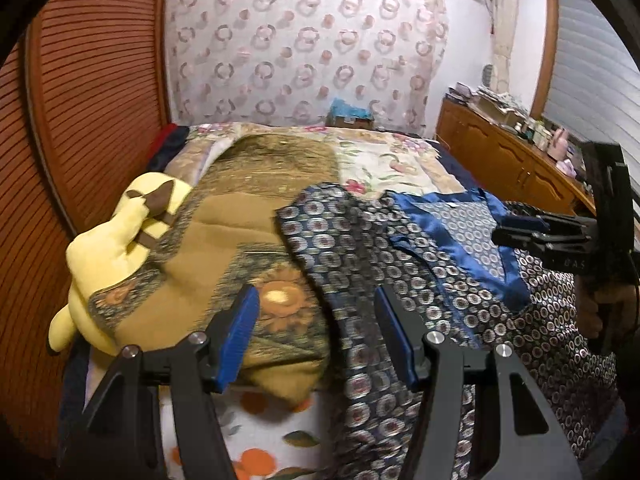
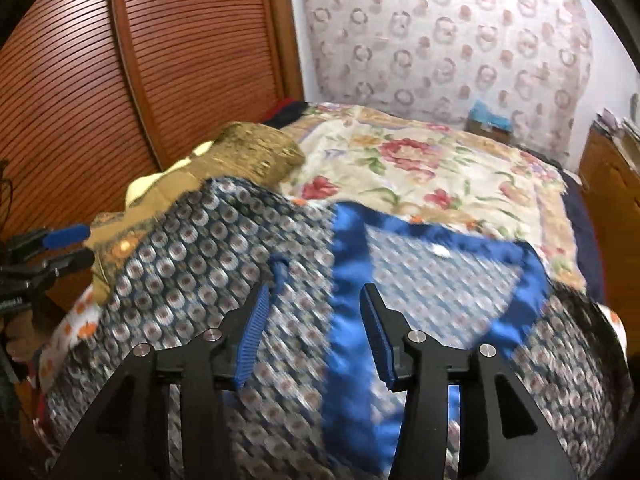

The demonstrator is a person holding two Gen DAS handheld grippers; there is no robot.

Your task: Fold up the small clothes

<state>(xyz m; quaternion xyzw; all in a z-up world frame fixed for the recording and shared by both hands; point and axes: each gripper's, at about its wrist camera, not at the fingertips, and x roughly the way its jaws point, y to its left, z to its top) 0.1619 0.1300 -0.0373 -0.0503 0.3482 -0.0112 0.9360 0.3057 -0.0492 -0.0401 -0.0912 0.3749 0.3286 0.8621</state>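
Note:
A dark blue patterned garment [image 1: 384, 256] with a shiny blue satin collar [image 1: 448, 216] lies spread on the bed, collar toward the far side. It fills the near part of the right wrist view [image 2: 200, 280], with the collar [image 2: 348, 280] in the middle. My left gripper [image 1: 316, 300] is open and empty above the garment's left edge. My right gripper [image 2: 316, 300] is open and empty just above the collar's left band. The right gripper also shows at the right edge of the left wrist view [image 1: 520, 232]. The left gripper shows at the left edge of the right wrist view [image 2: 68, 244].
A brown folded blanket [image 1: 248, 208] and a yellow plush toy [image 1: 116, 240] lie left of the garment. The floral bedspread [image 2: 420, 176] stretches behind. A slatted wooden wardrobe [image 2: 120, 80] stands left and a wooden cabinet [image 1: 500, 160] with clutter right. A box [image 1: 350, 116] sits at the bed's far end.

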